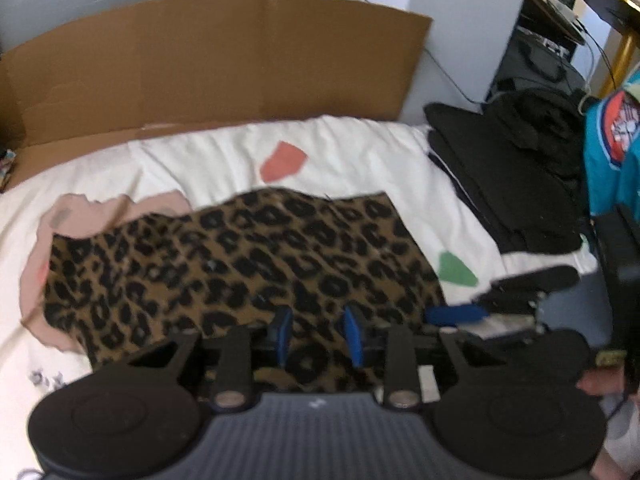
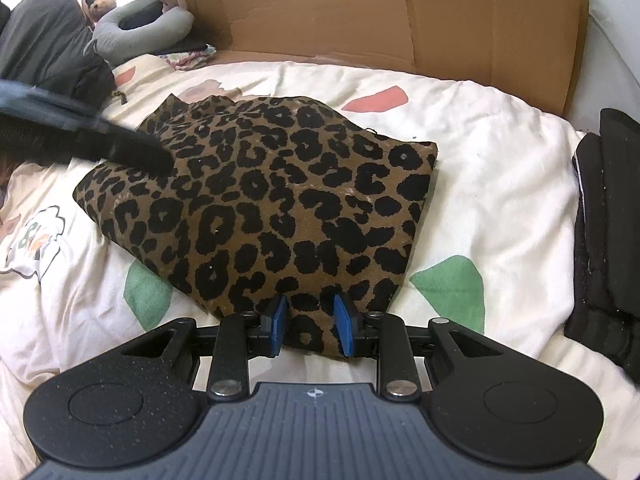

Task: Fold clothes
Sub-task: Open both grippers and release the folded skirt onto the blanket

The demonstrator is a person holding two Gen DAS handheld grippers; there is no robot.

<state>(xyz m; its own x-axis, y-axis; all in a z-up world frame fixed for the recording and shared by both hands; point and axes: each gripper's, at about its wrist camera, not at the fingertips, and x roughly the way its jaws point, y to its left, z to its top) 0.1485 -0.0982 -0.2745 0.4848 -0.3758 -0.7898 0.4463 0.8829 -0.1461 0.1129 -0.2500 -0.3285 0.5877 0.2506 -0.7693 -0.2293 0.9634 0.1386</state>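
A leopard-print garment (image 2: pixel 264 200) lies on the bed (image 2: pixel 480 184), already doubled into a rough rectangle, its near edge reaching between the fingers of both grippers. In the left wrist view a pink inner face (image 1: pixel 80 212) shows along its far-left border, so that side is not yet squared up. The right gripper (image 2: pixel 310 328) stands with its blue pads apart, straddling the near corner of the cloth without pinching it; the left gripper (image 1: pixel 318 334) is likewise spread over the near hem, released, though that view is blurred. The fabric looks like a thick, soft knit: light, limp, likely to sag and slide when lifted by one point, so the best hold seems to be a firm pinch through all layers at the two near corners, keeping the edge taut between them. A stack of dark clothes (image 2: pixel 604 240) sits on the right of the bed, well apart from the print. A flattened cardboard box (image 2: pixel 400 12) stands along the far side, holding nothing that can be seen.
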